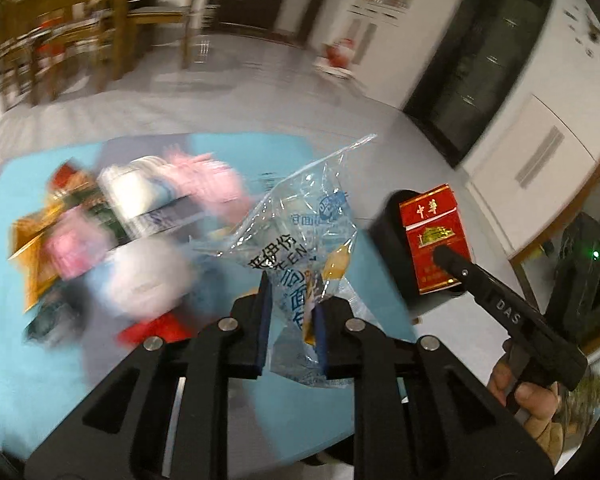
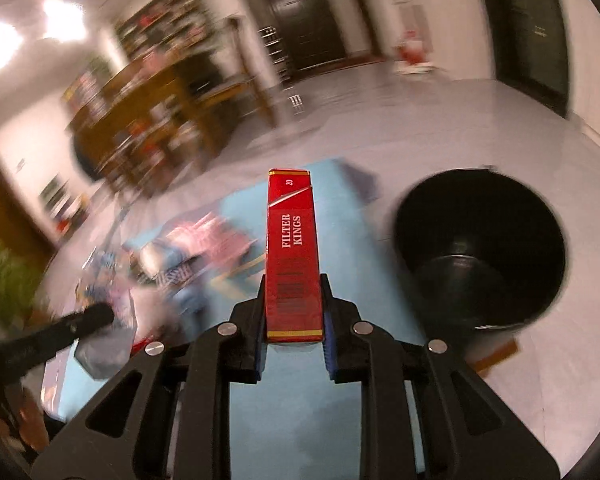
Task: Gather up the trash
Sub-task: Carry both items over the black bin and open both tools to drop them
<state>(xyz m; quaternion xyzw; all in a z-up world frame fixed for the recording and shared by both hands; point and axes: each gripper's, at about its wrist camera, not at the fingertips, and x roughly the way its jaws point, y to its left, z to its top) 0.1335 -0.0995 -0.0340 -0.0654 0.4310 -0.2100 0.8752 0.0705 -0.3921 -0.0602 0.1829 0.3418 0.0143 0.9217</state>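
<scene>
One red cigarette pack (image 2: 294,256), lettered "FILTER KINGS" on its narrow side. One clear plastic wrapper (image 1: 300,240) with blue print. One black round bin (image 2: 480,248). One light blue mat (image 1: 40,360) on the floor. The heap of other litter (image 1: 112,224) is too blurred to count. Two grippers, left (image 1: 290,320) and right (image 2: 294,320).

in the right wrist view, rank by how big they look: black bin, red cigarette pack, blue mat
1. blue mat, partly hidden
2. black bin
3. red cigarette pack, though it sits close to the camera in the right gripper, so it looks bigger than it is
</scene>
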